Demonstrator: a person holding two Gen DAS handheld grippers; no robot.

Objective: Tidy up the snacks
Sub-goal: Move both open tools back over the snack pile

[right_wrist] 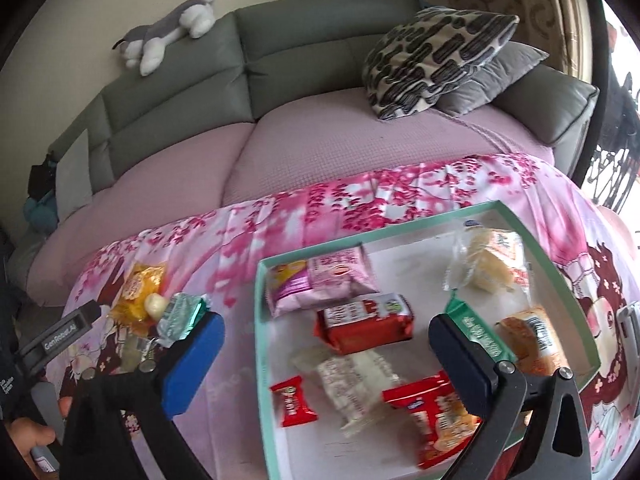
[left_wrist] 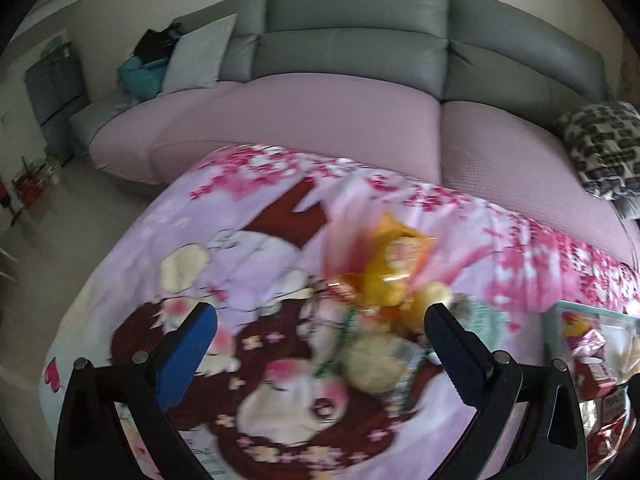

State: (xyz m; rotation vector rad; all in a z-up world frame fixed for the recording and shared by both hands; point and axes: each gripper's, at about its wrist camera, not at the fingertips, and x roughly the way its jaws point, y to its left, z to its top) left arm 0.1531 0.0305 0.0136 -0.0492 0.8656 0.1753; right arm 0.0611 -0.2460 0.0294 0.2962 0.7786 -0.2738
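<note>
Right wrist view shows the tray, a shallow mint-rimmed box on the blossom-print cloth that covers the table, lying toward the table's right end and already holding most of the snacks: a pink packet, a red bar, a small red candy, a pale crinkled packet, a clear bag of pale biscuits, a green packet, an orange-brown one and a red bag at the near rim. The right tool hovers over the tray's near half with its pads wide apart and nothing between them. Left of the tray, a small pile remains on the cloth: an orange packet, a pale round sweet and a silvery-green wrapper. In the left wrist view that same pile is smeared by motion blur just ahead of the left tool, whose pads also stand well apart and empty; I judge it is heading for a pickup there. The risks are plain: the loose pieces touch or overlap, so closing on one may drag or flick its neighbour off the cloth; the slick wrappers could slip from the pads; and the cloth itself may bunch and get pinched. Beyond the table's far edge stand the grey-and-pink sofa, a patterned cushion and a plush dog.
</note>
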